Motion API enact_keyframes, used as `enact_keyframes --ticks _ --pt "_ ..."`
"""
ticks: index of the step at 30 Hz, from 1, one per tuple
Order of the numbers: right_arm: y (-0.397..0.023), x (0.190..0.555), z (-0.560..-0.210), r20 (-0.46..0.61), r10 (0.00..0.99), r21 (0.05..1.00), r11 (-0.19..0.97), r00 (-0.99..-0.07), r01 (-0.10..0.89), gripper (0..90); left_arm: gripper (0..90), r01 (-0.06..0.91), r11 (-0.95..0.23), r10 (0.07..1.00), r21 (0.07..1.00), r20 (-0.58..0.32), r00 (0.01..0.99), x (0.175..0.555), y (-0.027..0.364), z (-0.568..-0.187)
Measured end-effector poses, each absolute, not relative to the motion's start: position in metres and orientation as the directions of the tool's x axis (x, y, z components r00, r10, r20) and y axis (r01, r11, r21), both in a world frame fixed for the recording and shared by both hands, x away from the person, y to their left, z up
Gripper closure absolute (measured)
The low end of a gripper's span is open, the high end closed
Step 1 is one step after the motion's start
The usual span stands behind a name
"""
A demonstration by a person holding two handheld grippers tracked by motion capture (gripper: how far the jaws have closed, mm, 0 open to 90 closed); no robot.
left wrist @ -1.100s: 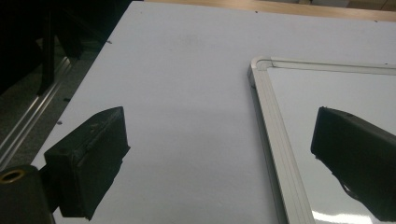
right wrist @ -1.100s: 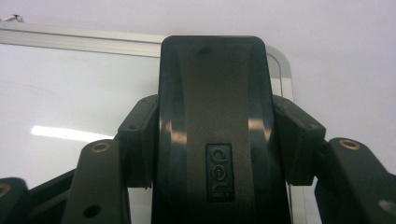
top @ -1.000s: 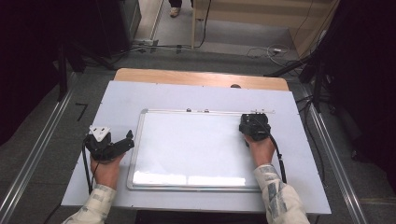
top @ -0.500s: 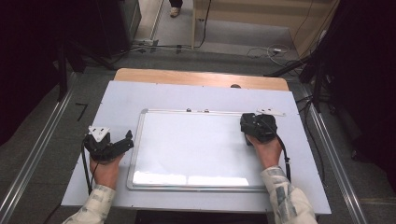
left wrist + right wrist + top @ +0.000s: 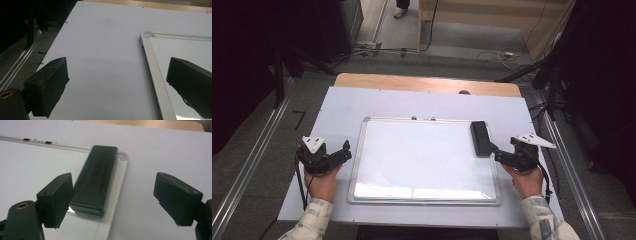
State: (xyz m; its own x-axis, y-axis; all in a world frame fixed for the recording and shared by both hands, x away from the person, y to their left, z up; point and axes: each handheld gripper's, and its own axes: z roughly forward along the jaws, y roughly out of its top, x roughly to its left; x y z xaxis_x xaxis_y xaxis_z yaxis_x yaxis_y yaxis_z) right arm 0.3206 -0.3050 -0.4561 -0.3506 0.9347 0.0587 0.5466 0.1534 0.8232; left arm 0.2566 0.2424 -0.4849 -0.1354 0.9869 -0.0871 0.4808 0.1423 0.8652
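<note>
A black eraser (image 5: 480, 138) lies flat on the right edge of the whiteboard (image 5: 422, 160), partly over its frame. In the right gripper view the eraser (image 5: 96, 180) rests free just ahead of my right gripper (image 5: 112, 195), nearer the left pad (image 5: 56, 200). That gripper's jaws have just been opening and now stand wide, with nothing pressed between them. In the high view my right gripper (image 5: 498, 154) sits just right of the board, pointing at the eraser. My left gripper (image 5: 343, 152) rests open beside the board's left frame (image 5: 150, 57), empty (image 5: 117, 82).
The whiteboard lies on a white tabletop (image 5: 377, 102) with a wooden strip (image 5: 422, 83) along its far edge. Two small magnets (image 5: 423, 118) sit on the board's top frame. Metal rails (image 5: 252, 155) run along both sides, and cables (image 5: 502, 55) lie on the floor beyond.
My right gripper has opened, let go of the eraser and drawn back to the right and toward the person. The eraser stays on the board's right edge. The left gripper kept still.
</note>
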Motion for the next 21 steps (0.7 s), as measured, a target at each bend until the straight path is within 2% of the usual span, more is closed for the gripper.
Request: enact_keyframes --ticks 11,21 --pt "-0.358 0.307 -0.468 0.022 0.972 0.807 0.121 -0.233 0.578 14.4 4.3 0.48 0.154 0.981 0.864 -0.075 -0.18 0.252 0.259 -0.486" --pt "-0.374 0.299 -0.474 0.006 0.984 0.801 0.104 -0.181 0.59 12.5 4.2 0.502 0.15 0.979 0.852 -0.058 -0.194 0.256 0.266 -0.492"
